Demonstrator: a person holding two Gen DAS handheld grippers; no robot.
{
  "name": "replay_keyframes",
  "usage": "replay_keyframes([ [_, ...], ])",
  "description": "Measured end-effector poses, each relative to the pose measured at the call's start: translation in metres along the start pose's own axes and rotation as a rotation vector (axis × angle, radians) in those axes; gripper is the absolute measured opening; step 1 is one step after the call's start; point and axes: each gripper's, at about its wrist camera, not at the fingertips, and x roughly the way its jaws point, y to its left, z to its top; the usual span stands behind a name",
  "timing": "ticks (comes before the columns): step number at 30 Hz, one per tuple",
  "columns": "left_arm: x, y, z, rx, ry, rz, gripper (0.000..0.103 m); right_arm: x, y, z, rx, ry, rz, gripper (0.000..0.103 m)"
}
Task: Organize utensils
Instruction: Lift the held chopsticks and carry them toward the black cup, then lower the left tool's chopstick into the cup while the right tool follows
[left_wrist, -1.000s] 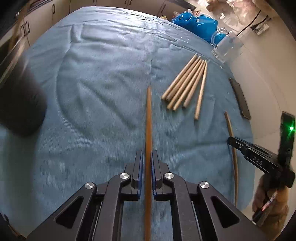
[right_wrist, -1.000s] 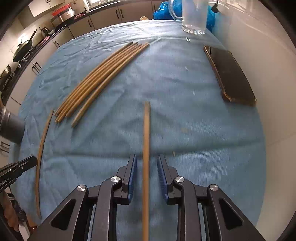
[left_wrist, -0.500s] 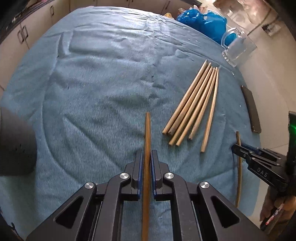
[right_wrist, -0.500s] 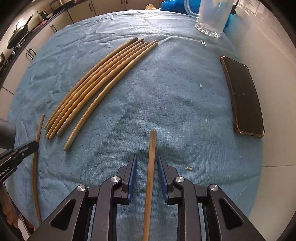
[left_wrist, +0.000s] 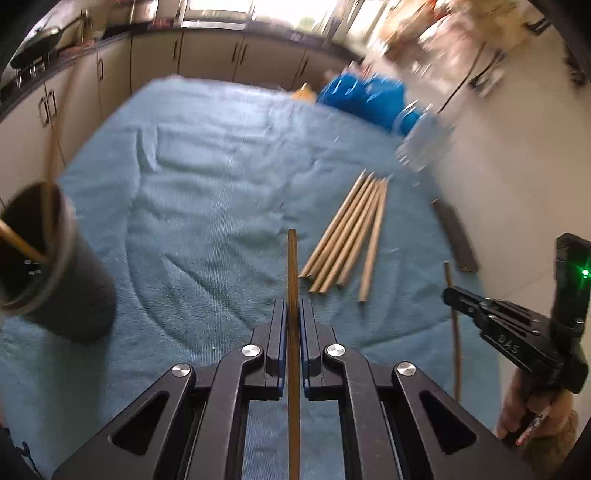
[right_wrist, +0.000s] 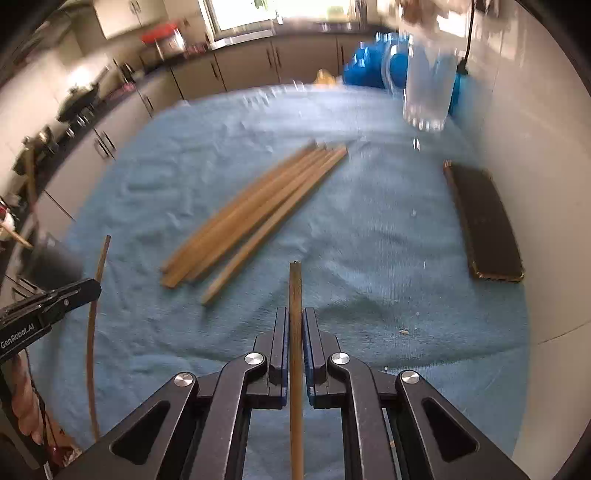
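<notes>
Kitchen, cabinets along the far wall; table (left_wrist: 207, 177) covered by a blue towel. Left gripper (left_wrist: 293, 314) clamped on one brown chopstick (left_wrist: 293, 266), stick running straight ahead between the jaws. Right gripper (right_wrist: 295, 325) just closed on a second chopstick (right_wrist: 295, 291), pads pressing both sides, tip pointing forward. Loose bundle of pale chopsticks (right_wrist: 255, 214) on the towel, ahead and left of the right gripper, ahead and right of the left one. Dark cup (left_wrist: 55, 266) well left of the left gripper, two sticks standing inside. Dark flat case (right_wrist: 484, 221) far right of the right gripper, near the wall. Glass mug (right_wrist: 428, 85) at the far edge, blurred, blue bag (left_wrist: 365, 96) behind. Hand (left_wrist: 532, 413) on the right gripper's handle at the lower right of the left view.
</notes>
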Motion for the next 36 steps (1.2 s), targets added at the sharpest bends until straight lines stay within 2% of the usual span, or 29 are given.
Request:
replay_keyframes([
  [4,-0.037,-0.003,-0.012,0.006,-0.085,-0.041,0.006,-0.032,0.011,-0.008,0.005,-0.112,0.046,0.007],
  [10,-0.085,-0.008,-0.030,0.029,-0.216,-0.041,0.006,-0.078,0.031,-0.016,-0.027,-0.275,0.077,0.007],
  [18,-0.135,-0.006,-0.045,0.047,-0.353,-0.050,0.006,-0.116,0.056,-0.025,-0.029,-0.429,0.133,0.007],
  [27,-0.179,0.003,-0.052,0.042,-0.449,-0.068,0.006,-0.138,0.076,-0.026,-0.032,-0.537,0.166,0.007],
  [36,-0.225,0.033,-0.039,-0.003,-0.530,-0.075,0.006,-0.142,0.109,-0.002,-0.017,-0.602,0.248,0.007],
])
